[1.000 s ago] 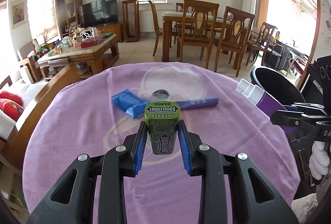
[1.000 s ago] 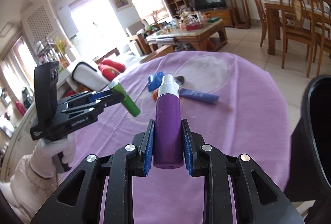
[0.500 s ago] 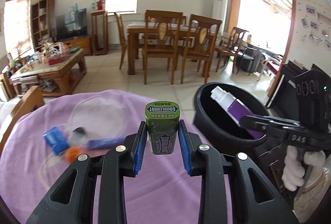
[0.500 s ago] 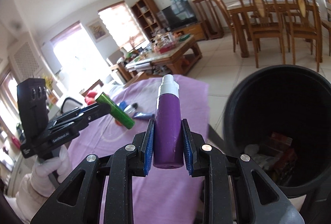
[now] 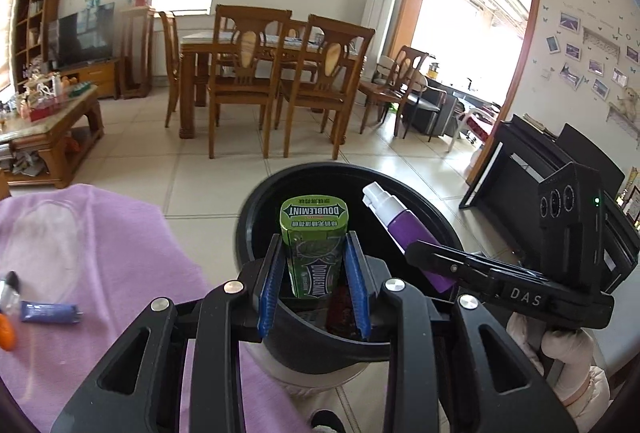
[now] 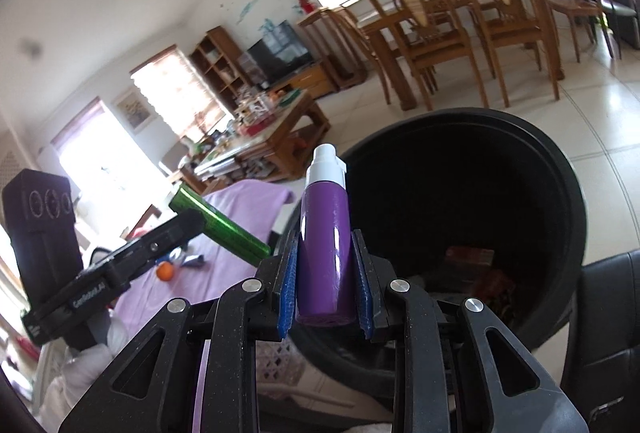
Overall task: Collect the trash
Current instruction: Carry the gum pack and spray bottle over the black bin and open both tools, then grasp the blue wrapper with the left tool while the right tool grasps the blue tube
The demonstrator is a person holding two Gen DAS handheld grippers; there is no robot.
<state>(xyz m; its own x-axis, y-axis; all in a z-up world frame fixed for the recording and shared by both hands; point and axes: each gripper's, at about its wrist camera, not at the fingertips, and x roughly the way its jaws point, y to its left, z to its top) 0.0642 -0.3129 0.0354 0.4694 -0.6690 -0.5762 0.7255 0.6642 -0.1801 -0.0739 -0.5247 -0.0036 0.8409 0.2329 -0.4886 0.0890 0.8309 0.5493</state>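
My left gripper (image 5: 314, 275) is shut on a green Doublemint gum tin (image 5: 314, 237) and holds it over the near rim of the black trash bin (image 5: 256, 209). My right gripper (image 6: 325, 285) is shut on a purple spray bottle with a white cap (image 6: 325, 233), held over the bin (image 6: 560, 169). The bottle (image 5: 404, 229) and right gripper (image 5: 424, 257) show in the left wrist view over the bin's right side. The tin (image 6: 218, 227) and left gripper (image 6: 182, 229) show at the left of the right wrist view. Some trash (image 6: 472, 257) lies inside the bin.
The purple tablecloth (image 5: 112, 257) lies left of the bin, with a blue tube (image 5: 50, 312), an orange object (image 5: 6, 331) and a dark-tipped item (image 5: 10, 293) on it. A black piano (image 5: 532, 161) stands to the right. Dining chairs (image 5: 320, 73) and a coffee table (image 5: 48, 121) stand beyond.
Both grippers swung right from over the table to over the bin, carrying the tin and the bottle. Both stay shut on their objects.
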